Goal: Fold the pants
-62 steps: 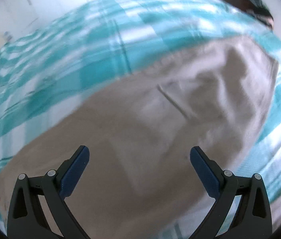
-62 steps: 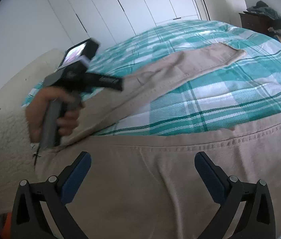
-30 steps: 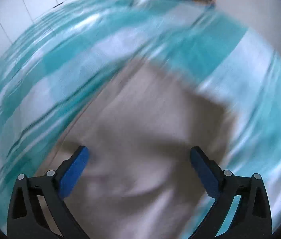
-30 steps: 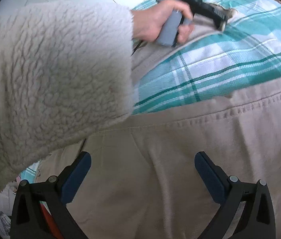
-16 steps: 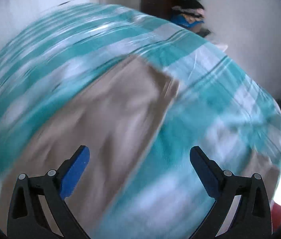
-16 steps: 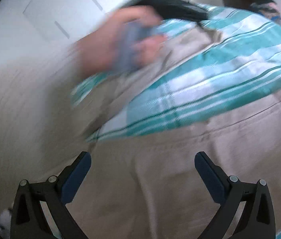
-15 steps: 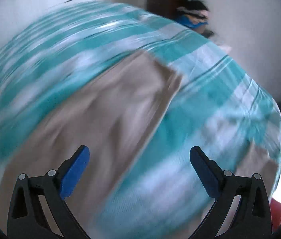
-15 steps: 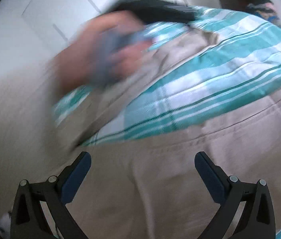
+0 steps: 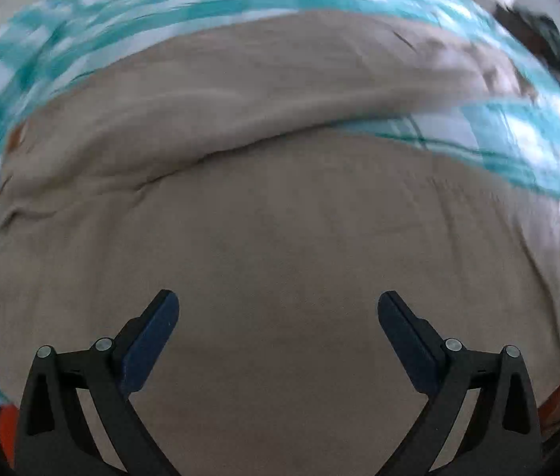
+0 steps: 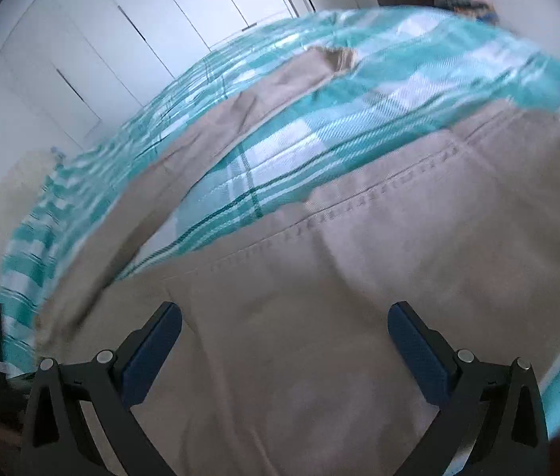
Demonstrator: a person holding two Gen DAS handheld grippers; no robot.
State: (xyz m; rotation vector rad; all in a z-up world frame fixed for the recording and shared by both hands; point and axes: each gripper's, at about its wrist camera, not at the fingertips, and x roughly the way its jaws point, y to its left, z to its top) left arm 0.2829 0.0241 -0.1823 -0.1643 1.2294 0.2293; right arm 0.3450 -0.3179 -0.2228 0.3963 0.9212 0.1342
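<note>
Both tools wide (empty) over pants (image 9: 280,246).

Black-framed left hand-held gripper (image 9: 278,308) and right hand-held gripper (image 10: 284,319), seemingly dark-blue pads, silver screws.

A bed (image 10: 418,91) covered with a teal-and-white plaid blanket (image 9: 517,135) carries everything here. Beige pants (image 10: 359,277) lie spread flat directly on it, the two legs apart with a wedge of plaid showing between them
</note>
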